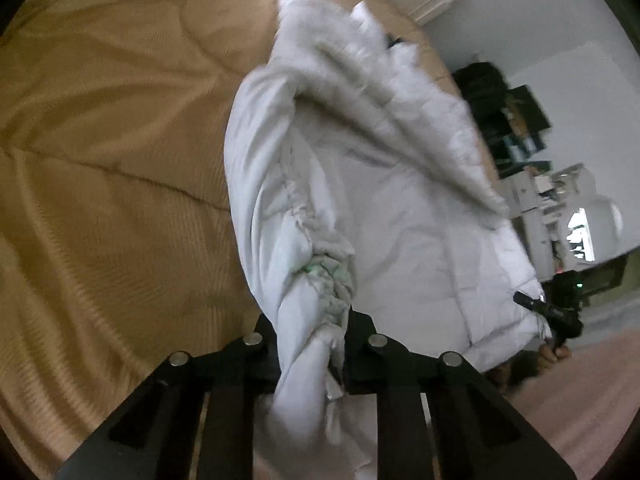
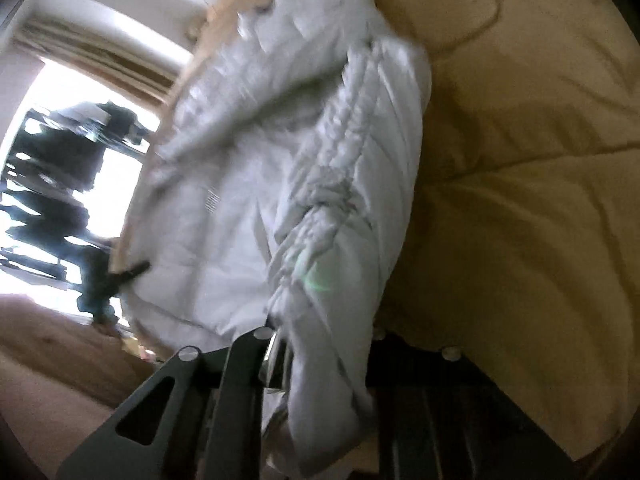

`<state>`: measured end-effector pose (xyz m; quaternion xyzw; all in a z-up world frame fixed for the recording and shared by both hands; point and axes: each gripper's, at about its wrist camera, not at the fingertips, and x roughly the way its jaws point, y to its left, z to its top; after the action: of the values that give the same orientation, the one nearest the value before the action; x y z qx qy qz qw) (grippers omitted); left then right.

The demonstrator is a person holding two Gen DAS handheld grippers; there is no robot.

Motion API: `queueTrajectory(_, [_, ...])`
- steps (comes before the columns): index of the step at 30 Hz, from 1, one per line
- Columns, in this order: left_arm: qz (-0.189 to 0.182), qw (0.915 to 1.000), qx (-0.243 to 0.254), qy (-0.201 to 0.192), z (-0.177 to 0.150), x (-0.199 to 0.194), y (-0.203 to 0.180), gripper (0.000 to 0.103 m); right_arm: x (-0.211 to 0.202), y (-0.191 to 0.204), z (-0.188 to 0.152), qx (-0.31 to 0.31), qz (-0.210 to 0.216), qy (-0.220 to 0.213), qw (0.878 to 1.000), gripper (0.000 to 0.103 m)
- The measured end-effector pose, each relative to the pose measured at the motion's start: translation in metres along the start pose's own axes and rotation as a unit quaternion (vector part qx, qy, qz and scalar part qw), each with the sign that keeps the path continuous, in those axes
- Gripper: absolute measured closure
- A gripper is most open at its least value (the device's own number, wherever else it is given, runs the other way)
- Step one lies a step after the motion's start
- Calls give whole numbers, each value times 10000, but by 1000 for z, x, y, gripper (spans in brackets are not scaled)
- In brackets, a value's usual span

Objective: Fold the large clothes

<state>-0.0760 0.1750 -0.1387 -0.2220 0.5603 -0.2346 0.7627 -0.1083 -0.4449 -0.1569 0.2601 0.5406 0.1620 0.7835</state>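
Tan quilted bedding (image 1: pixel 100 152) covered the bed and filled most of both wrist views, with a white wall and dark cluttered shelving (image 1: pixel 512 120) off to one side and a bright window (image 2: pixel 60 128) behind the other. Over the bed hung the white padded jacket (image 1: pixel 380 208), its fur-trimmed hood (image 1: pixel 360 68) at the far end and its body stretched between the two hands.

Left claw (image 1: pixel 310 344) was pinched narrow on a bunched, gathered corner of the jacket, the fabric twisting out from between its fingers. Right claw (image 2: pixel 316 344) was likewise closed narrow on another gathered hem corner, cloth draping over and hiding one finger. From the left wrist camera, the right claw appeared small at the far hem corner, gripped by the person's hand (image 1: pixel 554 352).

The step in hand seemed to be carrying the hem end up and over toward the hood to make a fold. To do it well, both corners would need to travel together at matching height so the padded body stays taut and does not sag or twist. Laying the edge down square over the hood end before letting go should keep the bulky filling from springing the fold back open.
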Motion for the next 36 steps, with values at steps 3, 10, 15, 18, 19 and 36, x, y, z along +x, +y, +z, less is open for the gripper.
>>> queueTrajectory(3, [-336,9991,53,-246,4,-37,-5,86,-25,22,-7,-148,247,-174,9994,91])
queueTrajectory(10, [-476,9955,98,-813,133,-40,-34,86,-47,50,93,-282,743,-975,9921,91])
queueTrajectory(15, [-329,9929,-556,-1001,266,7,-37,85,-13,59,226,-230,455,-1110,9925,89])
queueTrajectory(18, [45,9892,-1034,-1036,337,58,-30,85,20,52,293,272,380,-1112,9927,85])
queueTrajectory(19, [269,9887,-1097,-985,354,77,-27,85,30,37,316,601,364,-1097,9915,83])
queueTrajectory(36, [902,9770,-1783,-749,387,199,25,82,44,-61,302,2859,1449,-2239,9204,11])
